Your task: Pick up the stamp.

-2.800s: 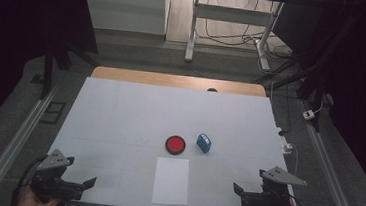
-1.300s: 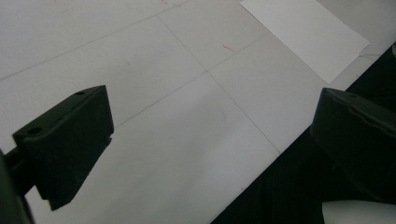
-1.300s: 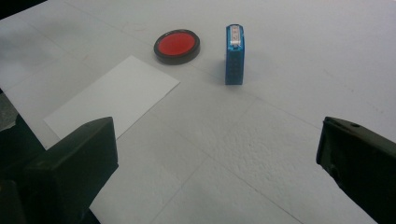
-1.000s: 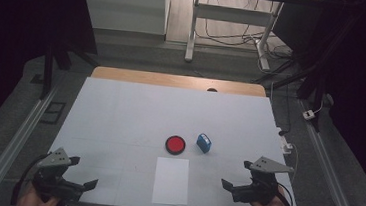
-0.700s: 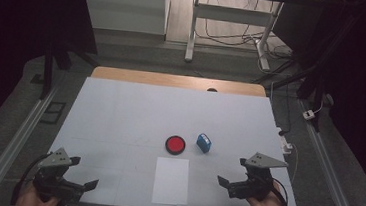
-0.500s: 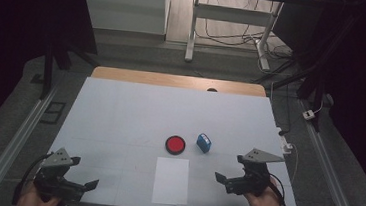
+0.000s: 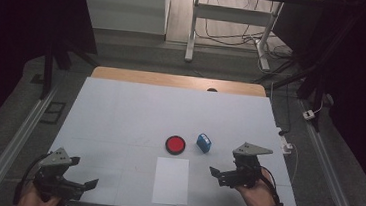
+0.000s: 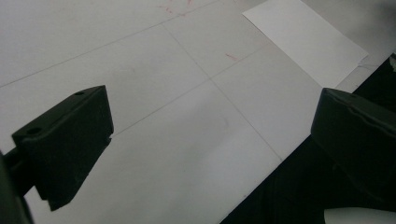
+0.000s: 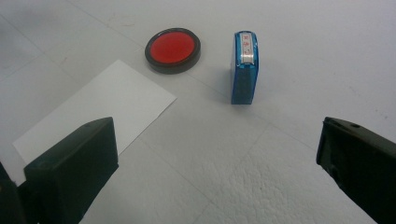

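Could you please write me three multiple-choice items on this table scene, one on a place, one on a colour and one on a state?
1. Where does the blue stamp stand relative to the red ink pad in the high view?
A. at its right
B. at its left
C. on top of it

2. What colour is the sheet of paper?
A. yellow
B. white
C. green

3. How do the jaws of the right gripper stand?
A. shut on the stamp
B. shut on the paper
C. wide apart, holding nothing

Answers:
1. A: the stamp stands just right of the pad, apart from it.
2. B: the sheet is plain white on the table.
3. C: the right gripper view shows bare table between the two jaws, with the stamp farther ahead.
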`<state>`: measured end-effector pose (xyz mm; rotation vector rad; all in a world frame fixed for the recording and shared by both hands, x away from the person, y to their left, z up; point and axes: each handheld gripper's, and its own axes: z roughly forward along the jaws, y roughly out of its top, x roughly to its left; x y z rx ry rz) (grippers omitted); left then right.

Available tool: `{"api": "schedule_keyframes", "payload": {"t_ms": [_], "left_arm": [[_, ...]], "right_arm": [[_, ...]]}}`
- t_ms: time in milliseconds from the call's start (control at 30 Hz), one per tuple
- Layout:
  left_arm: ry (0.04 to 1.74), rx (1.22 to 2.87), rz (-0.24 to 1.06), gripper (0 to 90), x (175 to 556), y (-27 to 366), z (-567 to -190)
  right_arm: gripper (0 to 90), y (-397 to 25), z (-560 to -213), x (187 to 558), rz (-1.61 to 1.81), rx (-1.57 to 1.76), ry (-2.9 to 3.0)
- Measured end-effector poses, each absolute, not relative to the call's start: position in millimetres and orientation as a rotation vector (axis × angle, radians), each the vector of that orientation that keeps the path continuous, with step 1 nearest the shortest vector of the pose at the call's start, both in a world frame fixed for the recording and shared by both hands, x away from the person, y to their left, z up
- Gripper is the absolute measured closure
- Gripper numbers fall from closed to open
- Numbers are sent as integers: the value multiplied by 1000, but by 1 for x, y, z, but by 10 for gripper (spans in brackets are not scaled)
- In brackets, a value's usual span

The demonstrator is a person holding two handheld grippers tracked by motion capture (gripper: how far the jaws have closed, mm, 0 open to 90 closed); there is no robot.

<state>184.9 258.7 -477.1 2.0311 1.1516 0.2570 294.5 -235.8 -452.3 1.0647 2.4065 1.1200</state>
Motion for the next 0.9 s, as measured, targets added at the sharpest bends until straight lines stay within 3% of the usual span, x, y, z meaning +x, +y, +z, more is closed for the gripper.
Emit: {"api": "schedule_keyframes", "payload": {"t_ms": [900], "left_arm": [[1143, 2039, 248, 0, 185, 258, -478]], "right_arm": [[0, -196, -466, 347, 963, 1029, 2468]]}}
